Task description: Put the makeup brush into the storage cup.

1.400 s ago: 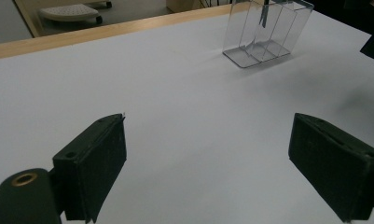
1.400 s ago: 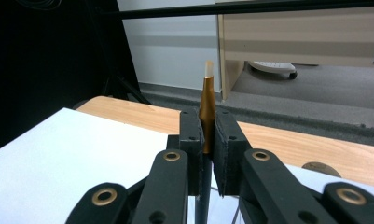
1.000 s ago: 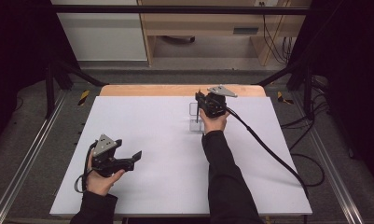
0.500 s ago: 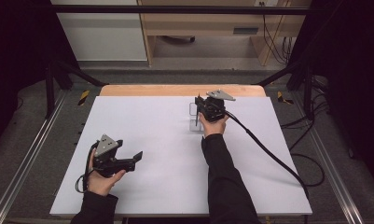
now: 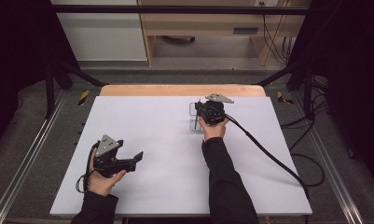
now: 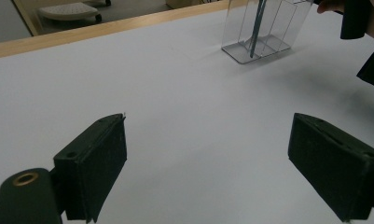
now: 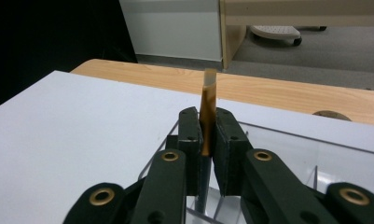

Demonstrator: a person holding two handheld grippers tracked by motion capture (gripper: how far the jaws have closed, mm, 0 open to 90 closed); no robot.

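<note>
A clear plastic organiser box [image 5: 193,112] stands on the white table toward the far middle. My right gripper [image 5: 202,114] is over it, shut on a slim upright stick [image 7: 208,88] with an amber top that pokes up between the pads [image 7: 190,130]. In the left gripper view the stick's dark shaft [image 6: 255,28] stands inside the box [image 6: 280,25]. In the right gripper view the box's compartments [image 7: 287,149] lie just below the right gripper [image 7: 207,119]. My left gripper [image 5: 137,157] rests at the front left, open, nothing between its jaws [image 6: 208,140].
The white tabletop [image 5: 166,140] has a wooden strip [image 5: 180,90] along its far edge. A black cable [image 5: 268,154] trails from the right gripper across the table's right side. Metal frame rails [image 5: 31,154] run along both sides.
The right gripper has shifted slightly toward the person with the stick still in its jaws. The left gripper has stayed put.
</note>
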